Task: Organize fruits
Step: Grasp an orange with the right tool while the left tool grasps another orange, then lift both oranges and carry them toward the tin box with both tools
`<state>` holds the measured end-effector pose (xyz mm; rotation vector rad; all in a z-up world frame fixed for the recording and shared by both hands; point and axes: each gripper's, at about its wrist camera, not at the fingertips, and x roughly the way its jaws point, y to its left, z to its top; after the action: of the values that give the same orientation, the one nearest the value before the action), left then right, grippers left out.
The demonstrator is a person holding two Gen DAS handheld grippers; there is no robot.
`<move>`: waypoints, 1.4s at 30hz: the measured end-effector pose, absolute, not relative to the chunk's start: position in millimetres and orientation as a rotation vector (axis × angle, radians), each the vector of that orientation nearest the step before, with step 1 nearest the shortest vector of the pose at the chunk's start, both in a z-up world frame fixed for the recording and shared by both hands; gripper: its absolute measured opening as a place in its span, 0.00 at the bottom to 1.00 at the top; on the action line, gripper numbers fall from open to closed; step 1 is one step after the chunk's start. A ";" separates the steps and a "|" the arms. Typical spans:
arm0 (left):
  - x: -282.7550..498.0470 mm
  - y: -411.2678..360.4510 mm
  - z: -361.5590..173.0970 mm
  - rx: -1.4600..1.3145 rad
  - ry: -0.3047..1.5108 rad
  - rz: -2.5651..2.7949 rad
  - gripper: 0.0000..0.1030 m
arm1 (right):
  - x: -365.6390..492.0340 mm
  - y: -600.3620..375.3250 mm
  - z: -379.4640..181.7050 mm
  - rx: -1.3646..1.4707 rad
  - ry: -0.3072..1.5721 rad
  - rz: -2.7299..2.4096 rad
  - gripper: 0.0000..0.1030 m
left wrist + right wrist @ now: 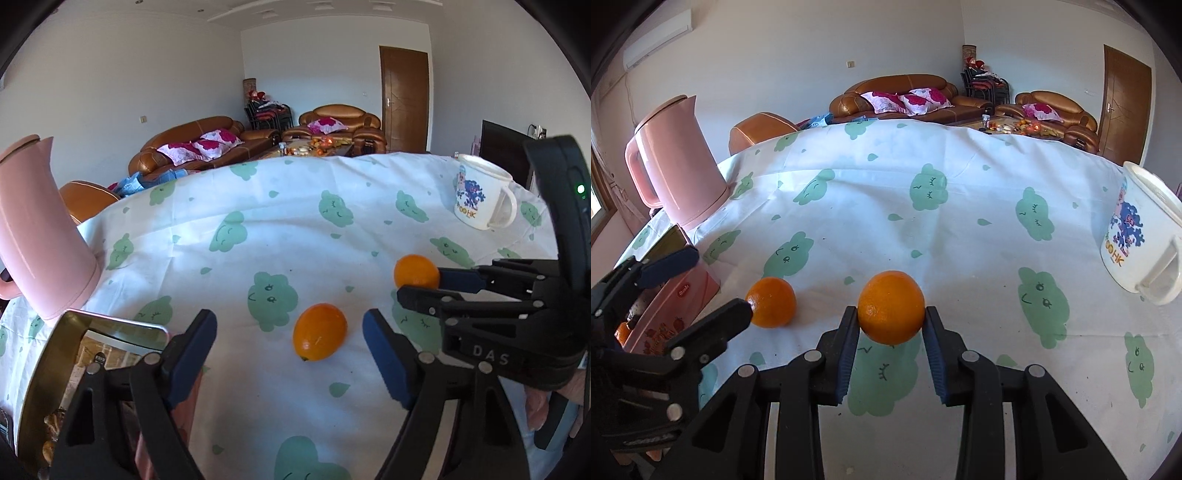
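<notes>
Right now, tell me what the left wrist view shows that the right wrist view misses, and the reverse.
Only the left wrist view: the open top of the pink tin with its gold rim, and a dark screen at the far right.

Only the right wrist view: the wall air conditioner, a window at the left edge, and the tin's printed side.

Both: the right gripper shut on one orange, the left gripper open around the other orange, the pink kettle and the white mug.

Table under cloud-print cloth (280, 221), loose orange (320, 331), pink kettle (40, 236), mug (482, 192), tin (48, 365)
</notes>
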<state>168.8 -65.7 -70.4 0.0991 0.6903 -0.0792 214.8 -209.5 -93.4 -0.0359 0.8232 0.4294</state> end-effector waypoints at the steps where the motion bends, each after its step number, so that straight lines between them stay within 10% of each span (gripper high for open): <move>1: 174.8 -66.8 -74.8 0.099 0.725 -0.092 0.70 | 215.0 -210.2 -93.0 -0.030 0.821 0.430 0.36; 10: 199.8 -76.9 -94.1 0.080 0.861 -0.177 0.38 | 211.3 -205.6 -90.5 -0.056 0.796 0.433 0.36; 42: 170.0 -70.3 -66.7 0.078 0.648 -0.136 0.38 | 174.3 -213.1 -62.7 -0.066 0.553 0.437 0.36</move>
<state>170.0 -70.3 -66.7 0.0781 0.6482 -0.1360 174.3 -213.1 -62.7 -0.0665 0.5526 0.4370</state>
